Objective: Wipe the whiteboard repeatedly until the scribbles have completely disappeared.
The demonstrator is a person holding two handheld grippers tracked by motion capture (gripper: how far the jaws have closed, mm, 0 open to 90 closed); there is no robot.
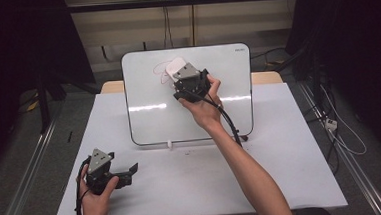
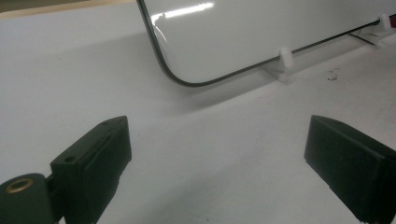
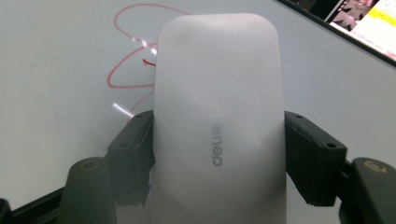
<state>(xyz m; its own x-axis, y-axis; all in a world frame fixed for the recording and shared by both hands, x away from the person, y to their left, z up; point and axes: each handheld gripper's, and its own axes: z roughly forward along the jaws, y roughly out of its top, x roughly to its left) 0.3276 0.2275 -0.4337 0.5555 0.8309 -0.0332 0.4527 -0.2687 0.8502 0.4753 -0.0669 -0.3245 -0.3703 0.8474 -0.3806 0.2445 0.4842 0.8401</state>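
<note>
The right gripper (image 3: 217,154) clamped a white board eraser (image 3: 218,116) against the upper middle of the propped whiteboard (image 1: 148,100), beside red marker loops (image 3: 128,56). The left gripper (image 2: 217,158) sat wide open, empty, over the table's (image 1: 283,182) near left.

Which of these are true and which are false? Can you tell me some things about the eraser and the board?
1. The right gripper is shut on the white eraser. True.
2. The left gripper holds a pen. False: its jaws stand open with nothing between them.
3. Red scribbles are on the whiteboard. True.
4. The whiteboard lies flat on the table. False: it stands propped on small white feet.
</note>
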